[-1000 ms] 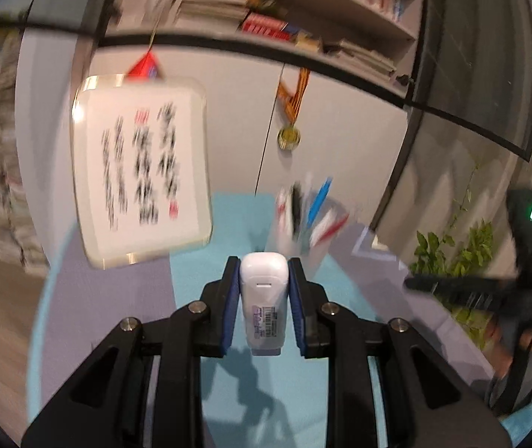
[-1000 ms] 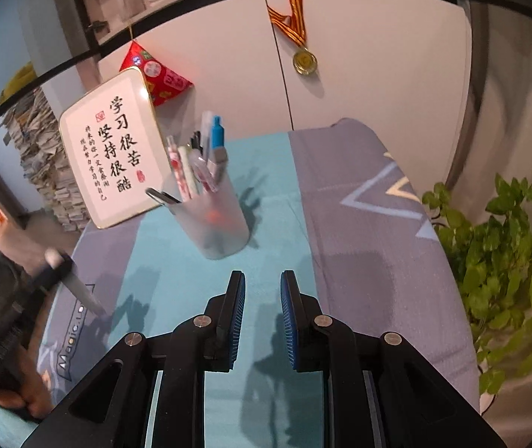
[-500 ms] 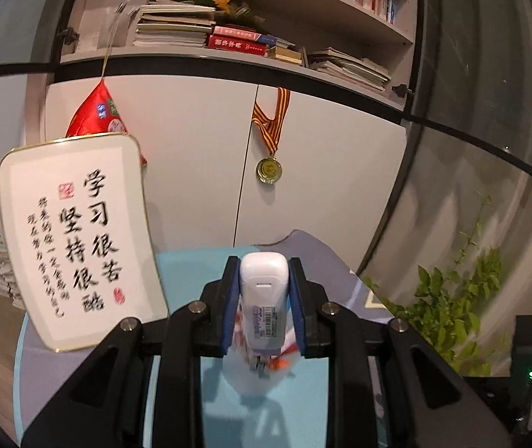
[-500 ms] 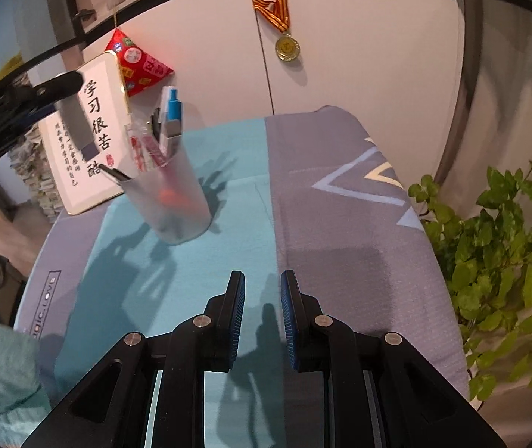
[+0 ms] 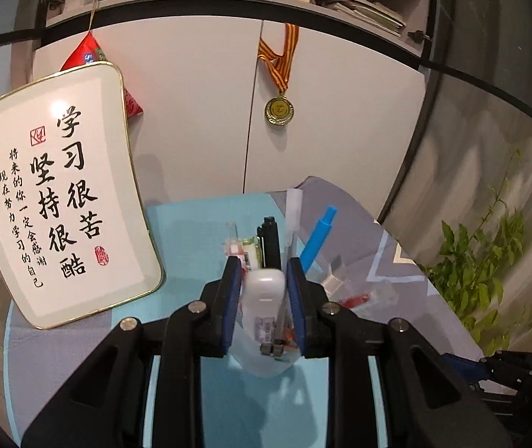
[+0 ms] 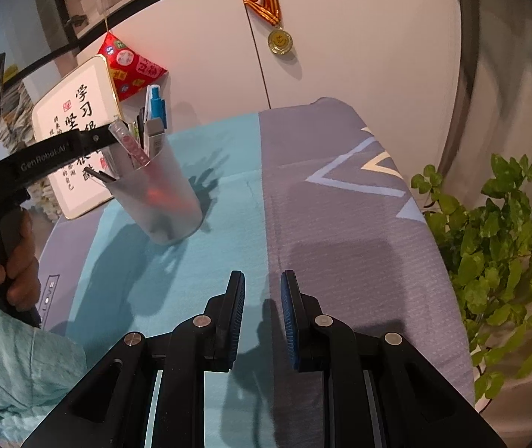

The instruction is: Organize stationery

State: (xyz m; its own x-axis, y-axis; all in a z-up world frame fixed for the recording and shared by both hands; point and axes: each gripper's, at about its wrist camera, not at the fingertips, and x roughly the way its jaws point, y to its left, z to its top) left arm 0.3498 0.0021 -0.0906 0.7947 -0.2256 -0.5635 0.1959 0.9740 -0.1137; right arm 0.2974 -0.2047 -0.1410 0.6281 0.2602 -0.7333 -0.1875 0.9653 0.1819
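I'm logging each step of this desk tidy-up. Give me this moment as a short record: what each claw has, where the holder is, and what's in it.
left claw: shut on a white correction-tape case, right above the pen cup
right claw: empty, a narrow gap between its pads, over the tablecloth
pen cup: frosted, upright on the teal stripe, in front of the framed calligraphy
cup contents: blue pen, black pen, other pens
step status: case not yet released

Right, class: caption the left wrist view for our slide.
Left gripper holds a white correction tape above the pen cup, beside a framed sign.
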